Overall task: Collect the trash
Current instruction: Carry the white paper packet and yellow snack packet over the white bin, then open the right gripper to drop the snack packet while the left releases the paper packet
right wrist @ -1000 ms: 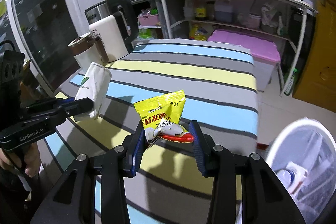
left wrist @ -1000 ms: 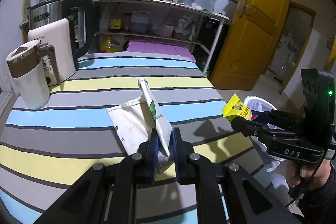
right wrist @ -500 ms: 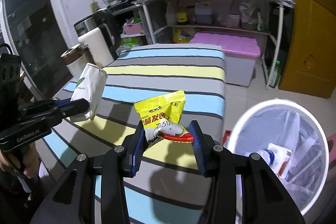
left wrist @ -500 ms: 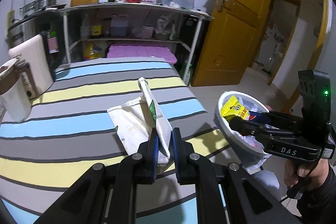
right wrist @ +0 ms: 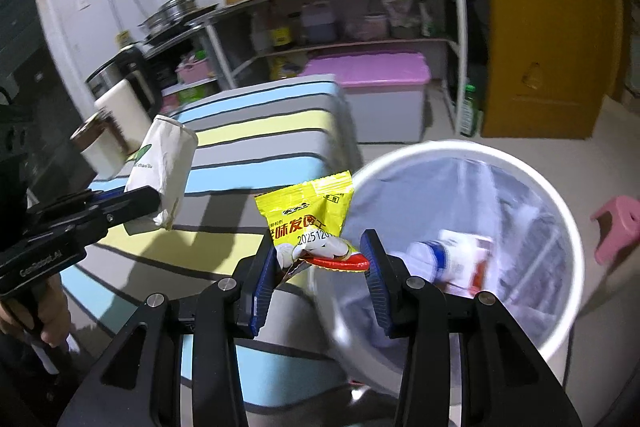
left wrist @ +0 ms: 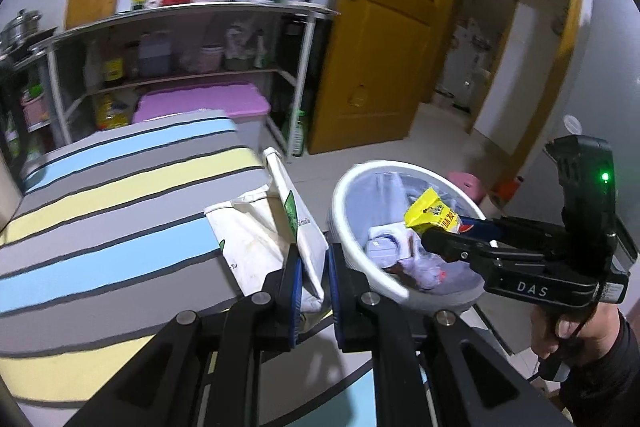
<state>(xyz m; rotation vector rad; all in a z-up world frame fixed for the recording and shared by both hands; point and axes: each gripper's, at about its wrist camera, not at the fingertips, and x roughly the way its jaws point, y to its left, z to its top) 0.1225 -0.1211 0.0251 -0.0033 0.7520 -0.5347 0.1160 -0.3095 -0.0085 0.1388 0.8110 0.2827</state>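
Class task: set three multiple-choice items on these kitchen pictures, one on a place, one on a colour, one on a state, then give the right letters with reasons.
1. Where is the round white plastic bin?
A on the shelf
B on the floor beside the striped table
C on the table

2. What colour is the snack packet?
A yellow
B green
C purple

3. How is the left tool?
A open, empty
B shut on the white paper bag
C out of view

Answers: B, it stands on the floor tiles at the table's end; A, its wrapper is yellow; B, the pads pinch the bag.

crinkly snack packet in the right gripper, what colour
Yellow with a red bottom edge; clearest in right wrist view.
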